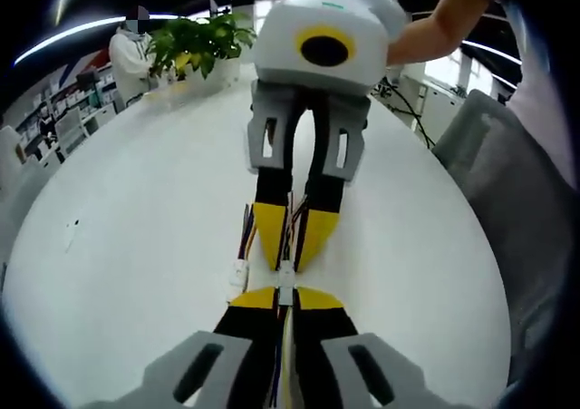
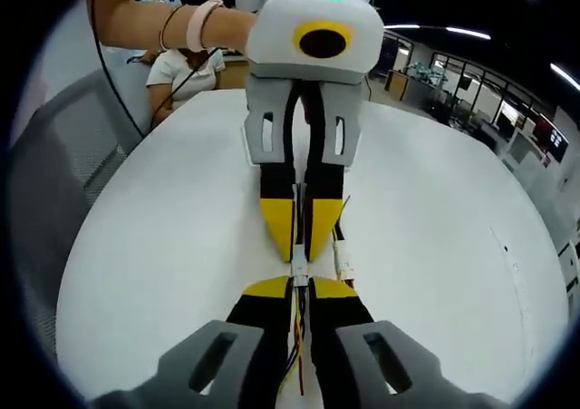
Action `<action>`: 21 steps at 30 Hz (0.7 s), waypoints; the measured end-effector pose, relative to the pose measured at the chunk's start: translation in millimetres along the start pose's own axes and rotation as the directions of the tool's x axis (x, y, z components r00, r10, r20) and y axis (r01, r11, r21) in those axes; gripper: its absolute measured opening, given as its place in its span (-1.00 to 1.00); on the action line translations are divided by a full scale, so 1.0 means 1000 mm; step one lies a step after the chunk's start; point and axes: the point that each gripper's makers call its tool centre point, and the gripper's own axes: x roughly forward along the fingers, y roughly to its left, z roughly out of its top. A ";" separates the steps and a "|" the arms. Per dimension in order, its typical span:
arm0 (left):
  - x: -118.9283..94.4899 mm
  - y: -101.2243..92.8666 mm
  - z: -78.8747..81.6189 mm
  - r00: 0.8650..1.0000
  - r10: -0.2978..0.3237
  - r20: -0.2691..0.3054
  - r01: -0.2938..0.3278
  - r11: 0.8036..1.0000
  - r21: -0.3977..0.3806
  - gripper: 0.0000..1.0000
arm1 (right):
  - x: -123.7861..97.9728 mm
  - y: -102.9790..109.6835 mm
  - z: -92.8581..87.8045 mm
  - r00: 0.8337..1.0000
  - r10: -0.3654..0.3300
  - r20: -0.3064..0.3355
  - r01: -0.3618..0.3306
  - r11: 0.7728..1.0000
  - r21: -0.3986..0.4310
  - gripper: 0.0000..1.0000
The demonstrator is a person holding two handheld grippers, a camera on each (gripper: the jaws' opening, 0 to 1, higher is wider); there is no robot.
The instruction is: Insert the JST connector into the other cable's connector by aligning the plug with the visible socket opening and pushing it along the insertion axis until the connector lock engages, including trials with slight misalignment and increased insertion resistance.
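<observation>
In the left gripper view my left gripper point(image 1: 285, 297) rises from the bottom, shut on a cable with coloured wires and a white JST connector point(image 1: 285, 287). Tip to tip facing it, my right gripper point(image 1: 288, 258) is shut on the other cable, whose white connector point(image 1: 286, 269) touches the first. In the right gripper view my right gripper point(image 2: 300, 287) meets the left gripper point(image 2: 297, 251) at the joined white connectors point(image 2: 297, 271). Whether the lock has caught I cannot tell. Both pairs of jaws hover just above the white table point(image 1: 136, 200).
A spare cable with a white connector point(image 1: 238, 273) lies on the table beside the tips, also seen as the spare connector point(image 2: 343, 266). A potted plant point(image 1: 195, 44) stands at the far edge. A grey chair point(image 1: 507, 164) flanks the table. A seated person point(image 2: 181, 69) is beyond.
</observation>
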 end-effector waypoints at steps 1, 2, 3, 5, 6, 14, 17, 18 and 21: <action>0.000 0.000 0.000 1.000 -0.001 -0.001 0.001 1.000 -0.001 -1.00 | 0.000 0.000 0.000 1.000 0.001 -0.001 -0.001 1.000 0.000 -0.92; 0.000 -0.001 -0.001 1.000 -0.001 -0.002 0.001 1.000 -0.002 -1.00 | 0.001 0.001 0.000 1.000 0.001 -0.002 -0.001 1.000 0.001 -0.92; 0.000 -0.001 -0.001 1.000 0.000 -0.004 0.000 1.000 -0.003 -1.00 | 0.001 0.001 -0.001 1.000 -0.001 -0.003 0.001 1.000 0.002 -0.92; 0.001 -0.001 -0.002 1.000 0.001 -0.007 -0.001 1.000 -0.002 -1.00 | 0.001 0.001 -0.001 1.000 -0.002 -0.003 0.002 1.000 0.005 -0.92; 0.001 -0.001 -0.002 1.000 0.001 -0.007 -0.001 1.000 -0.004 -1.00 | 0.001 0.001 -0.001 1.000 -0.002 -0.003 0.002 1.000 0.010 -0.92; 0.000 -0.001 -0.003 1.000 0.007 -0.021 -0.007 1.000 0.000 -1.00 | 0.001 0.002 -0.002 1.000 -0.001 -0.002 0.001 1.000 0.015 -0.91; -0.002 0.001 -0.003 0.999 0.021 -0.028 -0.021 1.000 -0.001 -0.92 | 0.000 0.003 -0.002 1.000 -0.001 -0.002 0.001 1.000 0.031 -0.91; -0.002 0.001 -0.004 0.999 0.021 -0.028 -0.021 1.000 -0.005 -0.91 | 0.000 0.003 -0.002 1.000 -0.002 -0.003 0.002 1.000 0.030 -0.91; -0.002 0.000 -0.005 1.000 0.020 -0.023 -0.020 1.000 -0.024 -0.91 | 0.000 0.004 -0.002 1.000 -0.005 -0.007 0.005 0.999 0.044 -0.91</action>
